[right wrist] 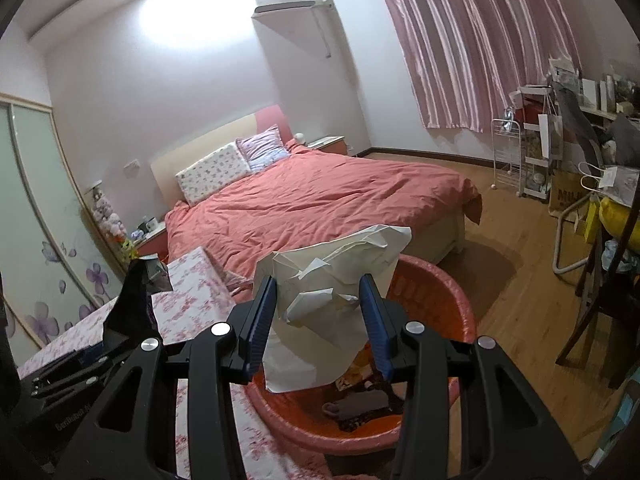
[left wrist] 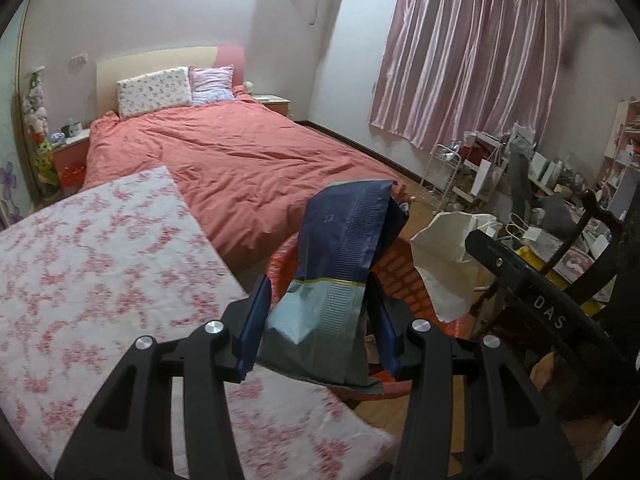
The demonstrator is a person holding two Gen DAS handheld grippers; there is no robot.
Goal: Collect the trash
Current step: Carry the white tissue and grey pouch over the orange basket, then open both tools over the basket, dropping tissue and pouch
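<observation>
Left tool [left wrist: 320, 312]: pinching a blue-and-grey plastic package [left wrist: 340, 248], pads pressing on its lower part, the package sticking up and forward out of the jaws.
Package position: hanging over the near rim of the orange basin [left wrist: 408, 276], partly above the edge of the floral tabletop [left wrist: 100, 272].
Right tool [right wrist: 318, 320]: gripping a crumpled white paper bag [right wrist: 340, 272] between its blue pads, paper bulging up above and drooping down below the jaws.
Paper bag position: hanging above the orange basin [right wrist: 452, 300], lower edge dipping toward its inside; in the left wrist view the same bag [left wrist: 444, 256] is showing just right of the package, with the other tool's black arm beside it.
Basin: sitting on the wooden floor [right wrist: 500, 264] just beside the tabletop [right wrist: 192, 300], lined with pink-orange plastic; dark scraps and some printed wrappers are lying in its bottom, too small to name.
Left tool from the right wrist view: showing as a black frame [right wrist: 132, 312] at the left, over the floral cloth.
Bed [left wrist: 232, 160]: standing behind the basin, coral cover, two pillows [left wrist: 154, 92] at the headboard.
Curtain [left wrist: 472, 56]: pink, hanging closed on the right wall.
Right side: cluttered shelves and bags [left wrist: 532, 184], dark wooden chair [right wrist: 608, 280] near the basin.
</observation>
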